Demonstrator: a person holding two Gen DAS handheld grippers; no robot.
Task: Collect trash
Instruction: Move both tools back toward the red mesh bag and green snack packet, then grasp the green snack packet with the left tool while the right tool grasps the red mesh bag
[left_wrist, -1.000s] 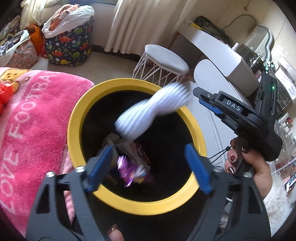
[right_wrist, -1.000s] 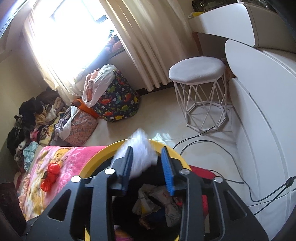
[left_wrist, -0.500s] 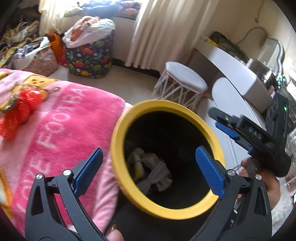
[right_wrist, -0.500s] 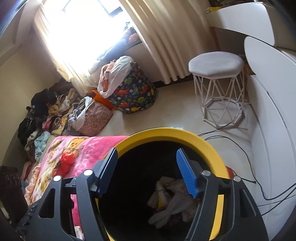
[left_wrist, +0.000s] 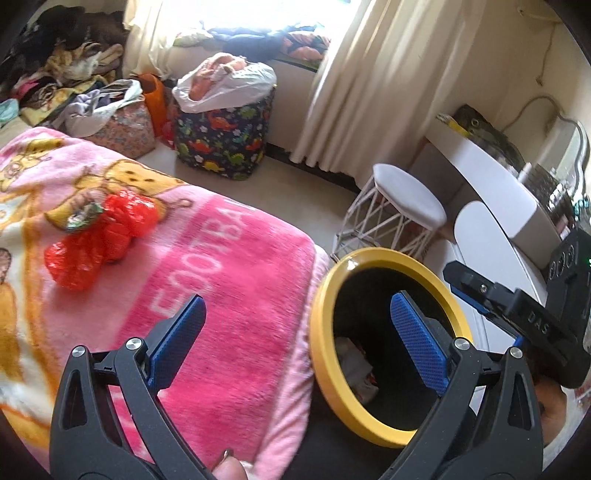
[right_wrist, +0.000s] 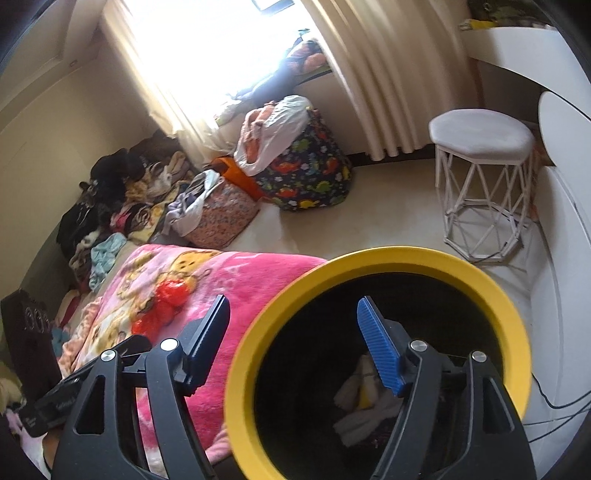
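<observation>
A black bin with a yellow rim (left_wrist: 373, 254) (right_wrist: 369, 262) stands beside the bed and holds white crumpled paper (right_wrist: 365, 402) and wrappers (left_wrist: 354, 365). A red crumpled plastic bag (left_wrist: 99, 236) (right_wrist: 166, 306) lies on the pink blanket (left_wrist: 221, 295) with a small shiny wrapper (left_wrist: 83, 216) against it. My left gripper (left_wrist: 295, 339) is open and empty, spanning the blanket edge and the bin. My right gripper (right_wrist: 291, 339) is open and empty over the bin's left rim; it also shows in the left wrist view (left_wrist: 517, 317).
A white wire stool (left_wrist: 402, 206) (right_wrist: 484, 155) stands on the floor behind the bin. A white desk (left_wrist: 498, 184) is on the right. A dinosaur-print bag (left_wrist: 225, 136) (right_wrist: 303, 173) and piles of clothes (right_wrist: 122, 192) lie by the curtained window.
The right gripper opened and let the white paper fall into the bin. Both grippers then swung left, bringing the pink blanket and red bag into view.
</observation>
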